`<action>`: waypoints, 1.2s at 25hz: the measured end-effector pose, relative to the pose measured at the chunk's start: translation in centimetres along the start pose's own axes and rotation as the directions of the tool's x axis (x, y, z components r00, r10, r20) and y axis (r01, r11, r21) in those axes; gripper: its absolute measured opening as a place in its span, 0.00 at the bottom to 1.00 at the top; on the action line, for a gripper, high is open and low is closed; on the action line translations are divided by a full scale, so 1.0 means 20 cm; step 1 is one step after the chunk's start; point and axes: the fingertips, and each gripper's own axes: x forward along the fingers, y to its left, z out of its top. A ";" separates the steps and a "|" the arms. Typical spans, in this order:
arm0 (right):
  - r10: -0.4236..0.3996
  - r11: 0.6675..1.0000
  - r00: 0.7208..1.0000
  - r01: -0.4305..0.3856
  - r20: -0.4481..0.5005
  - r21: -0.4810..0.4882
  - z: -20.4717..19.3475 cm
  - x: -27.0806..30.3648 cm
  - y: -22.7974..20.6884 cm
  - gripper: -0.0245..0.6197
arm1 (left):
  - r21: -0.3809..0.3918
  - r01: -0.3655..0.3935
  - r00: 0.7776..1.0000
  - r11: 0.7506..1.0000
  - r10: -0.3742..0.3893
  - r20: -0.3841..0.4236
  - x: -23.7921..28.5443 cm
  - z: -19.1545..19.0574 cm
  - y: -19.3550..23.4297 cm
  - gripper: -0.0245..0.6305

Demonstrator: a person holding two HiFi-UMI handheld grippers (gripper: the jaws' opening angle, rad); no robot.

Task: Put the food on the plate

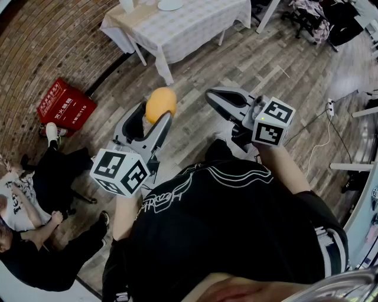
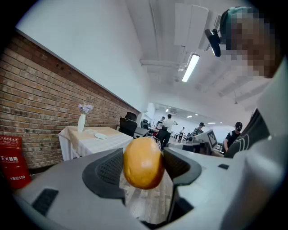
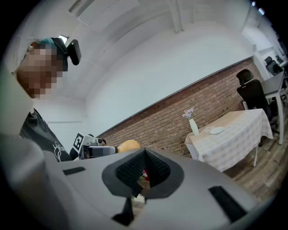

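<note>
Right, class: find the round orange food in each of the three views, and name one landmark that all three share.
Head view: the round orange food is upper centre-left, clamped in the left gripper.
Left gripper view: dead centre, between the two jaws.
Right gripper view: left of centre, just above the right gripper, whose jaws are shut.
Shared landmark: the cloth-covered table.

The person wears a black short-sleeved shirt [image 1: 224,224] with white line artwork across it. The head strap [image 2: 231,12] is teal and carries a black camera [image 2: 215,38]. The left gripper [image 1: 156,112] and right gripper [image 1: 214,96] have light grey shells and black textured pads [image 2: 108,168]. Each bears a white cube [image 1: 121,171] printed with black square markers.
</note>
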 end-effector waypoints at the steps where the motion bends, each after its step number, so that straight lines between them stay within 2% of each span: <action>1: -0.002 1.000 1.000 0.002 -0.001 0.001 -0.01 0.00 -0.01 0.03 | -0.002 0.002 1.000 1.000 -0.002 -0.002 0.01 -0.01 0.00 0.46; 13: -0.036 0.999 0.999 0.036 0.001 0.018 -0.07 -0.01 -0.18 0.03 | -0.012 0.015 1.000 1.000 -0.015 -0.022 0.15 -0.08 0.04 0.46; 16: -0.042 0.999 0.999 0.042 -0.012 -0.015 -0.07 0.01 -0.23 0.03 | -0.008 0.018 0.999 1.000 -0.018 -0.026 0.20 -0.07 0.05 0.46; 21: -0.026 1.000 0.999 0.026 -0.020 -0.012 0.04 0.04 -0.38 0.03 | -0.014 0.015 0.999 1.000 -0.016 -0.040 0.37 0.03 0.08 0.46; 30: -0.002 0.999 0.999 0.003 -0.037 0.033 0.16 0.06 -0.72 0.03 | -0.028 -0.002 0.998 1.000 0.000 -0.064 0.71 0.10 0.15 0.46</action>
